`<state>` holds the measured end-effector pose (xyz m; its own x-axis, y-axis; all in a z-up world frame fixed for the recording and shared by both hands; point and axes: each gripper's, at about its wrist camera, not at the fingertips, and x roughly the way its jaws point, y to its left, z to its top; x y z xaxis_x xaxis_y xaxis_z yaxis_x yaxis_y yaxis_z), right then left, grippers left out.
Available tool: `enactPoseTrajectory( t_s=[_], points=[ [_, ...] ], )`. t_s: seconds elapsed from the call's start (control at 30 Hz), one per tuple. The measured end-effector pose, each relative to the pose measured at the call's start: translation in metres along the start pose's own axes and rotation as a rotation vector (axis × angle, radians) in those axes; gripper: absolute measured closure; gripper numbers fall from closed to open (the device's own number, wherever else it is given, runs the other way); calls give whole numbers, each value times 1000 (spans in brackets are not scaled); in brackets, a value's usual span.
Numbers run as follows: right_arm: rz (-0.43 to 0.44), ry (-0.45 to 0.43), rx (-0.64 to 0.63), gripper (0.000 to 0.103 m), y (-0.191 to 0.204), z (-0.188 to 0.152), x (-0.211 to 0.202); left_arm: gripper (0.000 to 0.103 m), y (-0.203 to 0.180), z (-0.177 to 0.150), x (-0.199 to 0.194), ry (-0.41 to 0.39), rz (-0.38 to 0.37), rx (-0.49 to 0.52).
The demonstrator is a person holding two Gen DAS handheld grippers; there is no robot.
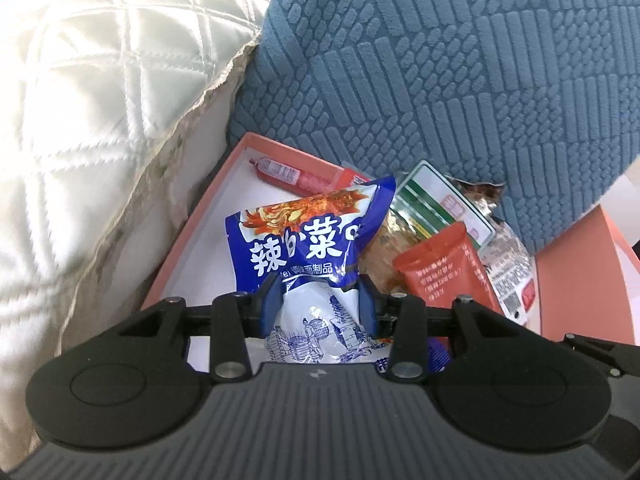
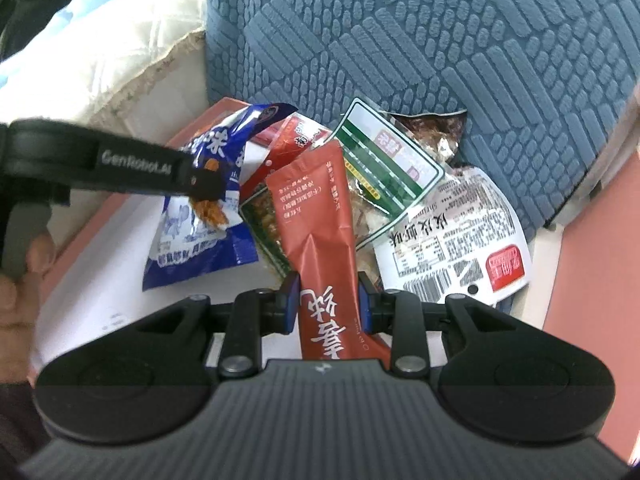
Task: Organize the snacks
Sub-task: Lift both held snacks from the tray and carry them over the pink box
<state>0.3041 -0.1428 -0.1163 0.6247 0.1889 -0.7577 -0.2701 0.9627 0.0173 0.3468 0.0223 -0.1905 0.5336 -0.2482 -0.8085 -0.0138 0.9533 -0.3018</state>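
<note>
Bright daylight from upper left, blowing out the white quilt (image 1: 100,100); strong fisheye bending at edges; slight blur left of right gripper (image 2: 329,300).

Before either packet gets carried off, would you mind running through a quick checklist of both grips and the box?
1. Left gripper pinches the blue packet: ok.
2. Right gripper pinches the red sachet: ok.
3. Blue packet clear of the other snacks: cannot tell.
4. Red sachet free of the green-label packet behind it: cannot tell.
5. Pink box has bare floor for sorting: ok.
6. Blue cushion clear of the box: not ok, it overhangs the far corner.
</note>
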Motion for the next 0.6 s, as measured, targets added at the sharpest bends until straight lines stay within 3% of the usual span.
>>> enactPoseTrajectory(
  t_s=[0.6],
  points=[
    [26,-19,193,70,-10,-25,-34,57,-7,-38,-28,-18,-43,-12]
  ],
)
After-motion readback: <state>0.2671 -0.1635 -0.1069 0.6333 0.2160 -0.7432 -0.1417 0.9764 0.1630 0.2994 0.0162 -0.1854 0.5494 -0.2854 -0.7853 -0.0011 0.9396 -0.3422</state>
